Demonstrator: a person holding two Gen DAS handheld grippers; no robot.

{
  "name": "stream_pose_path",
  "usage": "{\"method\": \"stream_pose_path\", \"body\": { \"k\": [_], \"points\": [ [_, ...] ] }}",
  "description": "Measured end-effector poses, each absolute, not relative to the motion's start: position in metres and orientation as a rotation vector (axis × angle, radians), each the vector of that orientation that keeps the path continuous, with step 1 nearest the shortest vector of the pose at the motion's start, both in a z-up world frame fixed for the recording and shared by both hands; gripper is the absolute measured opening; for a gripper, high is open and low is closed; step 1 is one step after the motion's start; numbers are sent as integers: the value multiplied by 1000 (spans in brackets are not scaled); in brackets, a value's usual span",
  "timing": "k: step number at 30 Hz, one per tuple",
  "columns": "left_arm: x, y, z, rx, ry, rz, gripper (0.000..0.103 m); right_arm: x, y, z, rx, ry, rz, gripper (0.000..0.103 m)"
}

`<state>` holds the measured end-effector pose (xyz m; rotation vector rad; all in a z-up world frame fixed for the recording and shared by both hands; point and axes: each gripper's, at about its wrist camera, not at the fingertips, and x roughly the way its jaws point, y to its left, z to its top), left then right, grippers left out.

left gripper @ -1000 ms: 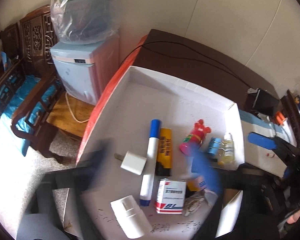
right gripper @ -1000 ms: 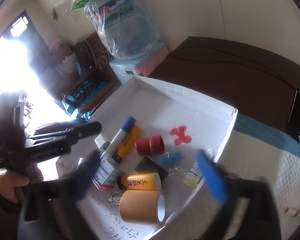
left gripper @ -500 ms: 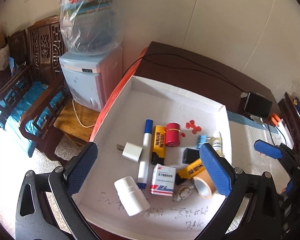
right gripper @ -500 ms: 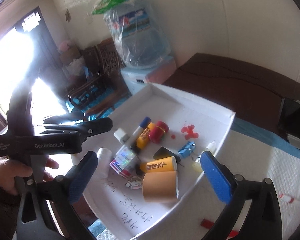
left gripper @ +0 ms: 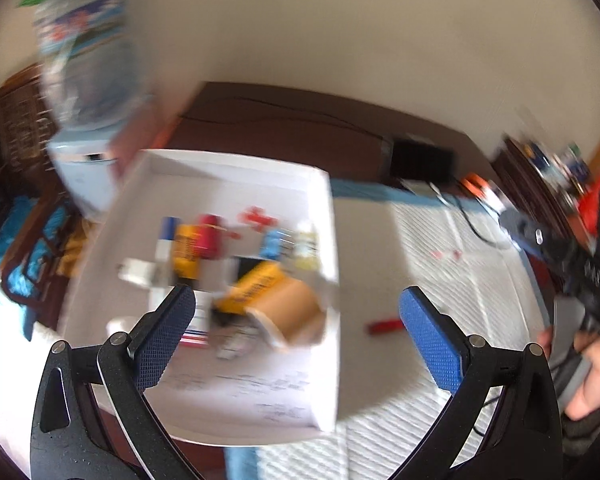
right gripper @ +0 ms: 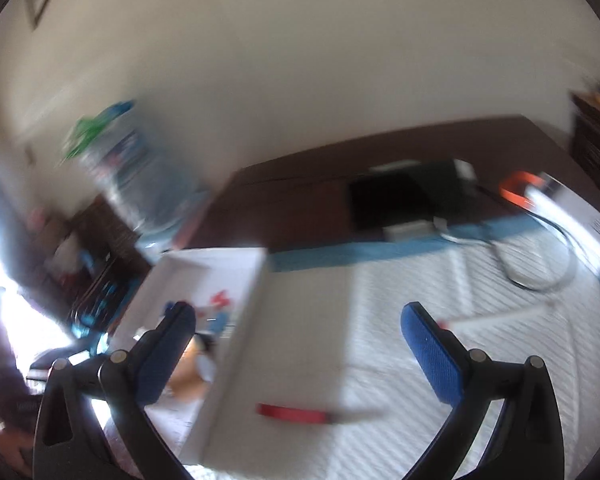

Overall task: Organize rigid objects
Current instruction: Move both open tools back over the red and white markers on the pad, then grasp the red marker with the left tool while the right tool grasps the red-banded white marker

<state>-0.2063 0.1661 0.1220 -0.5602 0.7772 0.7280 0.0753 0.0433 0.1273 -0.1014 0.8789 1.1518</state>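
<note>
A white box (left gripper: 332, 240) holds several small objects: a brown tape roll (left gripper: 296, 312), a yellow tube (left gripper: 256, 286), a red cylinder (left gripper: 210, 234) and a marker (left gripper: 166, 236). Both views are blurred. A small red object (left gripper: 384, 325) lies on the white quilted mat right of the box; it also shows in the right wrist view (right gripper: 292, 413). My left gripper (left gripper: 296, 344) is open and empty above the box's right edge. My right gripper (right gripper: 298, 360) is open and empty above the red object and the box wall (right gripper: 240, 344).
A water dispenser (left gripper: 88, 92) stands at the far left. A black device (left gripper: 424, 160) with cables sits on the dark table behind the mat (left gripper: 452, 288). Another small red piece (left gripper: 444, 254) lies on the mat. The right hand-held gripper (left gripper: 572, 264) shows at the right edge.
Both cameras have swung right and tilted up. The box has shifted left in both views, and the mat with the red object has come into view. Both grippers stay open.
</note>
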Motion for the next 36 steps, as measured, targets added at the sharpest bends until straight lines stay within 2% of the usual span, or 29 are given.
{"method": "stream_pose_path", "body": {
  "k": [6,7,10,11,14,19,20,21,23,31,33,35,36],
  "points": [
    [-126,128,86,-401,989,498,102,120,-9,127,-68,892,1044,103],
    [-116,123,80,-372,1015,477,98,128,-16,127,-69,899,1038,103],
    [-86,112,55,-275,1132,429,70,147,-29,124,-129,916,1068,103],
    [-82,109,48,-250,1161,424,65,151,-28,120,-189,919,1100,103],
    [-67,107,30,-193,1243,409,65,155,-24,103,-422,905,1157,103],
    [-56,112,20,-178,1285,418,65,163,-9,82,-581,873,1225,102],
    [-53,113,19,-180,1287,421,64,163,-3,78,-599,871,1236,96],
    [-51,114,17,-179,1294,421,62,164,5,72,-629,867,1252,85],
    [-47,116,15,-171,1302,427,62,161,17,64,-686,850,1272,79],
    [-33,123,9,-163,1306,432,62,147,55,28,-870,783,1312,79],
    [-31,124,8,-178,1301,419,54,149,55,24,-866,803,1314,79],
    [-32,122,8,-217,1291,390,37,155,51,22,-843,848,1327,79],
    [-35,119,8,-215,1288,390,35,157,48,23,-831,864,1336,79]
  ]
}}
